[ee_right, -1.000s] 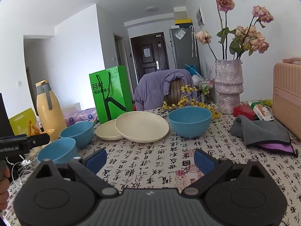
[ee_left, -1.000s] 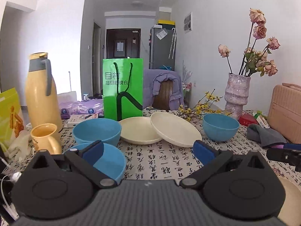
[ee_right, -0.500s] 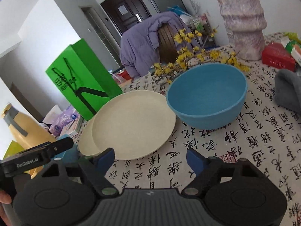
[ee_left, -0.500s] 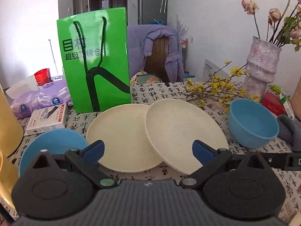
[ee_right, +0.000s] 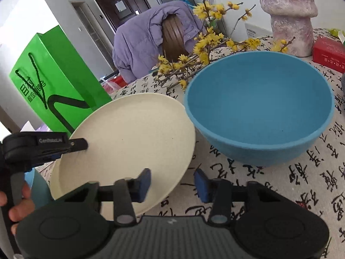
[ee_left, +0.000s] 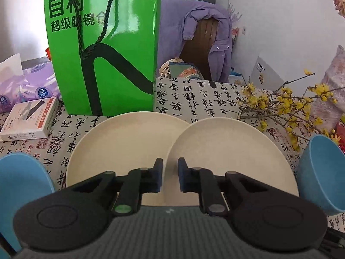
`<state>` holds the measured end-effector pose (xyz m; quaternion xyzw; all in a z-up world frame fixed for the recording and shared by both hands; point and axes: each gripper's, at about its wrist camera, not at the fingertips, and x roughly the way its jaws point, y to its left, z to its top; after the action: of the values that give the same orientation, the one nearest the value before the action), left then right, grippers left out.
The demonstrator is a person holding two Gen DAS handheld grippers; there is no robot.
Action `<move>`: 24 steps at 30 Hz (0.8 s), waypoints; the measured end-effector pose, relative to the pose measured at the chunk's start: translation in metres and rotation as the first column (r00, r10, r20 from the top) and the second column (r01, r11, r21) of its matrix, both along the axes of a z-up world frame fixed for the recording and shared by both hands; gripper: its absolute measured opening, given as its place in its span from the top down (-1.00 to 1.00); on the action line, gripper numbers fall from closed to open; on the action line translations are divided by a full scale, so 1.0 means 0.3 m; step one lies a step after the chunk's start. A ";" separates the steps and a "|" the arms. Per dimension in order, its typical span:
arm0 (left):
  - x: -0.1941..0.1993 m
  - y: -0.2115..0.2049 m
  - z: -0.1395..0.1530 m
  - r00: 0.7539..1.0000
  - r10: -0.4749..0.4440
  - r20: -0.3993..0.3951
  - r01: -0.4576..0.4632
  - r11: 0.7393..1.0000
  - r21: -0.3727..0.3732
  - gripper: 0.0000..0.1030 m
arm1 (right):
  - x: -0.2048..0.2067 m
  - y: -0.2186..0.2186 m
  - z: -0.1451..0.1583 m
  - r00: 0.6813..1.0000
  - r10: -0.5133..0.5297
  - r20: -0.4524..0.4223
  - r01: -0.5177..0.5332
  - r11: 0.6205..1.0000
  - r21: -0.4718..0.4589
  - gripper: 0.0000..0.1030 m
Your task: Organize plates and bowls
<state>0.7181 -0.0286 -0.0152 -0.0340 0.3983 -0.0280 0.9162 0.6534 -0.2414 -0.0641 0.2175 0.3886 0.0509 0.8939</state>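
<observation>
Left wrist view: our left tongs (ee_left: 170, 176) have just been closing and are pinching the near rim of the right plate (ee_left: 228, 151), which overlaps the left plate (ee_left: 120, 144). Our right tongs (ee_right: 172, 183) have been narrowing, straddling that plate's rim without gripping. Nothing is stacked yet; blue bowls (ee_right: 258, 108) are crowding both sides of the desk (ee_left: 194, 95).

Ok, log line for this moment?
left gripper: just closed on upper plate rim | right gripper: closing, astride same plate's rim, not gripping | blue bowl: untouched

Green bag (ee_left: 103, 49), purple jacket (ee_left: 194, 21), yellow flowers (ee_right: 207, 36), vase (ee_right: 289, 10).
</observation>
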 end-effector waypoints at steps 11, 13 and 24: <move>-0.108 0.044 0.054 0.998 -0.060 0.017 0.060 0.998 0.014 0.88 | -0.017 -0.033 -0.004 0.999 -0.049 0.012 0.048 0.997 0.061 0.73; -0.141 0.061 0.074 0.999 -0.047 0.026 0.047 0.999 0.003 0.88 | -0.036 -0.020 0.021 0.999 -0.040 0.019 0.039 0.998 0.050 0.73; -0.442 0.137 0.229 0.997 0.009 0.077 -0.005 0.999 -0.054 0.88 | -0.248 0.019 0.217 0.996 0.030 0.085 -0.031 0.999 0.014 0.73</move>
<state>0.5855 0.0126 0.0534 -0.0588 0.3616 -0.0366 0.9298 0.5789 -0.2357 0.0009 0.2161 0.3534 0.0766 0.9069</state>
